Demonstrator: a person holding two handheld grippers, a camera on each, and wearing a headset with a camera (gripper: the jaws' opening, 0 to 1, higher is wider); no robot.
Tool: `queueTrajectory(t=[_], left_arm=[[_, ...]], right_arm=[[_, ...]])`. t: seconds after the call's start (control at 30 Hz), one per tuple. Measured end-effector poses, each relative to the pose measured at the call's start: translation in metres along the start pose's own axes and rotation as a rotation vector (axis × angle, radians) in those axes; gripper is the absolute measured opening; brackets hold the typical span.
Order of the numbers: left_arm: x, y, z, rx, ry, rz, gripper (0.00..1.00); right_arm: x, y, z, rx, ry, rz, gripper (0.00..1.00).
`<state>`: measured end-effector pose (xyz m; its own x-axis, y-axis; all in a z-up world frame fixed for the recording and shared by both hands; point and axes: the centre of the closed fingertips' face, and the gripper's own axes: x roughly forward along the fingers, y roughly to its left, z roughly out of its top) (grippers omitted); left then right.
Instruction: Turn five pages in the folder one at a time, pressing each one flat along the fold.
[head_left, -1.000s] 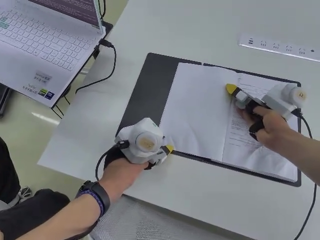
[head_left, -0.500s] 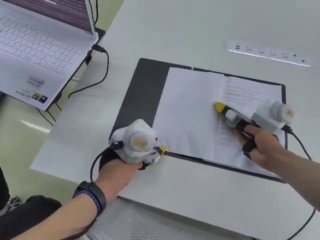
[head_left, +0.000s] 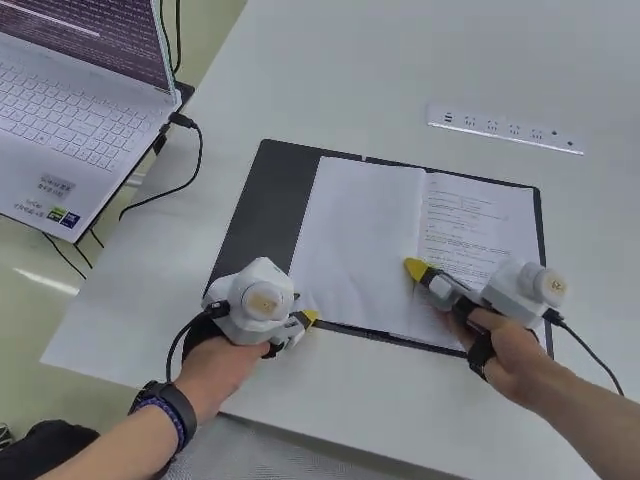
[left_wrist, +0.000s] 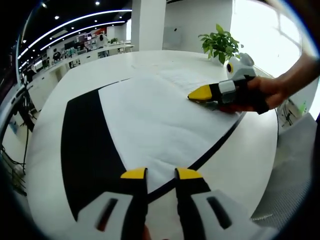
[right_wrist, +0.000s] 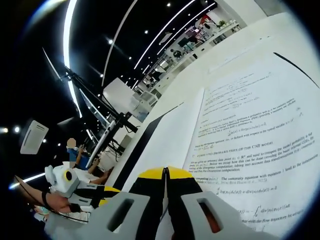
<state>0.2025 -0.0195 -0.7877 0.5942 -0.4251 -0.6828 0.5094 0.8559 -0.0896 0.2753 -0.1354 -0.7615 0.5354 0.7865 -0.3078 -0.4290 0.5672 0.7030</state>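
A black folder (head_left: 262, 210) lies open on the white table. A blank turned page (head_left: 355, 240) lies on its left half and a printed page (head_left: 480, 225) on its right half. My right gripper (head_left: 414, 268) is shut, and its yellow tips rest on the paper at the fold, near the folder's front edge. In the right gripper view its jaws (right_wrist: 165, 172) touch each other over the fold between the two pages. My left gripper (head_left: 303, 320) sits at the near left corner of the turned page (left_wrist: 150, 125), jaws a little apart (left_wrist: 160, 174), nothing visibly clamped.
A white laptop (head_left: 70, 90) stands at the far left with a black cable (head_left: 165, 180) running off it. A white power strip (head_left: 505, 130) lies beyond the folder. The table's near edge runs just below both hands. A potted plant (left_wrist: 220, 45) stands far off.
My right gripper has slid along the fold from the folder's far part toward its near edge. The left gripper has stayed at the page corner. The head camera has shifted.
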Motion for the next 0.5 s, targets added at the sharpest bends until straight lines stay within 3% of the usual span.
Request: queueTrajectory(t=[0.1,0.5], left_arm=[[0.0,0.001,0.0,-0.002,-0.001,0.0,0.2],[0.0,0.002,0.001,-0.005,-0.005,-0.003,0.18]], right_arm=[[-0.003,-0.001,-0.008,-0.027,0.039,0.021,0.0],[-0.019,0.002,-0.031,-0.039,0.067,0.031,0.0]])
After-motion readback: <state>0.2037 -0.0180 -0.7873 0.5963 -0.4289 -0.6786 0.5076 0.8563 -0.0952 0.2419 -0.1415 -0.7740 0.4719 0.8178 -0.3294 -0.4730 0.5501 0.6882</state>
